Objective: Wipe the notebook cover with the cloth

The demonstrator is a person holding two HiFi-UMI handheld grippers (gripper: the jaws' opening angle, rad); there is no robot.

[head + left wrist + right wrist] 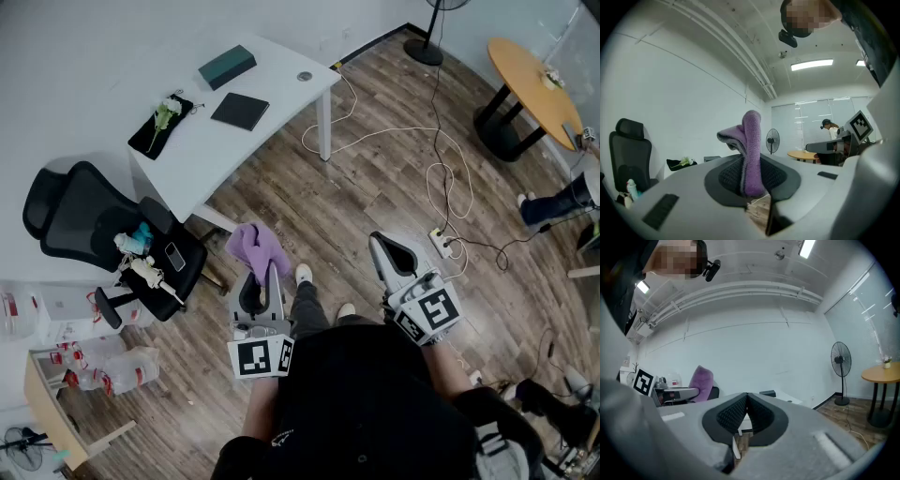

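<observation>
This looks like an office. A white desk [281, 75] stands against a plain white wall with a dark notebook [240, 111] lying on it. A black swivel chair [80, 211] with a headrest and armrests sits just beside the desk. To the desk's right are a pedestal fan [424, 52] and, farther off, a round wooden meeting table [530, 80]. Cables trail from the desk across the wood-look floor [375, 178] to a power strip [441, 242]. Strip lights [812, 64] run overhead, and blinds [808, 119] cover the windows.

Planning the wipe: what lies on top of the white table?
On the white table: a dark notebook, a teal box and a black tray holding flowers. Anything beneath them is covered.
</observation>
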